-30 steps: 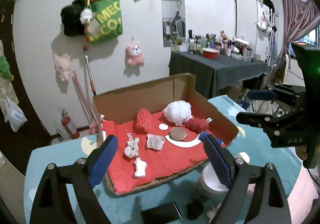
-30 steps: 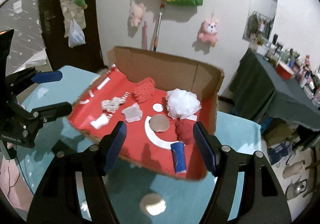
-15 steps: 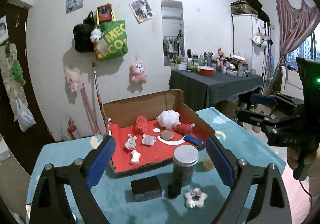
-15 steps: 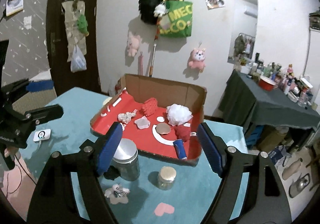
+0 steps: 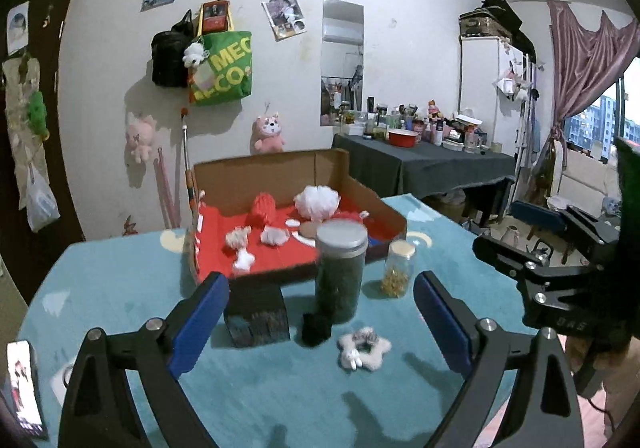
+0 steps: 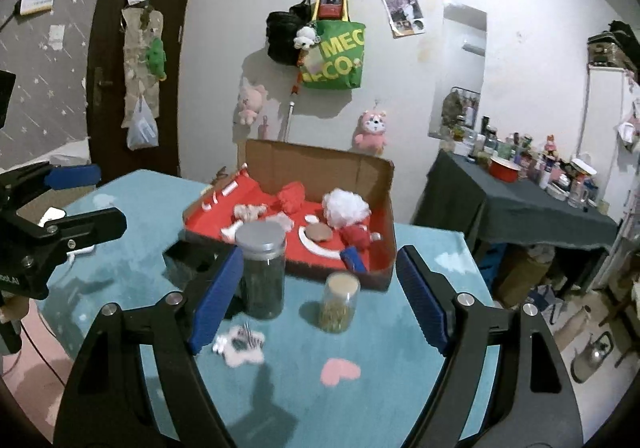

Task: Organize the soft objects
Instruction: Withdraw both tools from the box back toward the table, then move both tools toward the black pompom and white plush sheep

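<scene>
Nearest first: your left gripper (image 5: 320, 316) hangs above the teal table cover (image 5: 120, 288) with its blue pads spread wide and nothing between them. Your right gripper (image 6: 318, 288) is likewise spread and empty, clear of every object. Neither tool touches anything.

Just beyond the pads, on the cover, lies a white star-shaped fuzzy scrunchie (image 5: 363, 346), flat, one point with small white bobbles aimed toward you. Beside it on its left sits a small black fuzzy ball (image 5: 316, 328), round, no clear long axis. Left of that stands a dark block (image 5: 256, 314), touching nothing.

Behind these, a tall jar with a grey lid (image 5: 341, 268) stands upright, dark green contents. A smaller glass jar (image 5: 396, 263) with a pale lid stands upright to its right, well apart.

Farther back, the cardboard box (image 5: 372, 208) with a red floor lies open, back wall and right wall raised, its long side running left to right in the left wrist view. Inside: a white puffy ball (image 5: 318, 200) near the back right, a red knitted piece (image 5: 263, 208) upright to its left, three small whitish fuzzy pieces (image 5: 256, 242) toward the front left, a dark red fuzzy lump (image 6: 355, 236) and a blue tube (image 6: 354, 259) by the right wall, the tube pointing toward the front edge.

At the near left table edge a phone (image 5: 22, 388) lies flat.
</scene>
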### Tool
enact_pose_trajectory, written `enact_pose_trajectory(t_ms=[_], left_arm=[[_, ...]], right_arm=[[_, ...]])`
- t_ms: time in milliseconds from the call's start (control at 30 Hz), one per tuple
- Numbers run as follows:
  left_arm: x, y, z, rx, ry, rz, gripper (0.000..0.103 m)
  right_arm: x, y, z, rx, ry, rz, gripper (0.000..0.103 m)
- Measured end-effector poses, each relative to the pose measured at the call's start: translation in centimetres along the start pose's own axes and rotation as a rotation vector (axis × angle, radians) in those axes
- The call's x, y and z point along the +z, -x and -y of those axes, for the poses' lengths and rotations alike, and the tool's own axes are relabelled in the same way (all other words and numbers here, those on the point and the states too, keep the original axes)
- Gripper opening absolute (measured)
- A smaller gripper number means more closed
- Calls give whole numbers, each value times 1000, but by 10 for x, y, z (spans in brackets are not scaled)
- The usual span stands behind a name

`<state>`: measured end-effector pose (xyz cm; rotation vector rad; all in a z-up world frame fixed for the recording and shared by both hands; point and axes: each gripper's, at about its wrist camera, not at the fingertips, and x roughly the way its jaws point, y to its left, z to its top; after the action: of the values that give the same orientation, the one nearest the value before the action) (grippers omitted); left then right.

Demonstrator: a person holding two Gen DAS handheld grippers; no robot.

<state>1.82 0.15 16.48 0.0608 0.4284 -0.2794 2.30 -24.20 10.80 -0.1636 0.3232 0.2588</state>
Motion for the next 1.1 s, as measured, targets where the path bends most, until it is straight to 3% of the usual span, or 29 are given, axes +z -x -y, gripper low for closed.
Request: enact_pose_trajectory(t_ms=[167,500,800,1100], left_arm=[[-33,-11,7,7,8,-10,96],[-73,-47,2,25,57,-101,96],[-94,-68,-1,34,67,-178,96],[-97,-80,-8,28,67,-223,96]], right_arm=[[-28,1,-9,-9,-38,6,88],[-78,-29,-14,-22,-130,-72,88],[-108,-54,-17,-35,-139,-154,88],[-117,-67,-15,-4,-160,-208,88]])
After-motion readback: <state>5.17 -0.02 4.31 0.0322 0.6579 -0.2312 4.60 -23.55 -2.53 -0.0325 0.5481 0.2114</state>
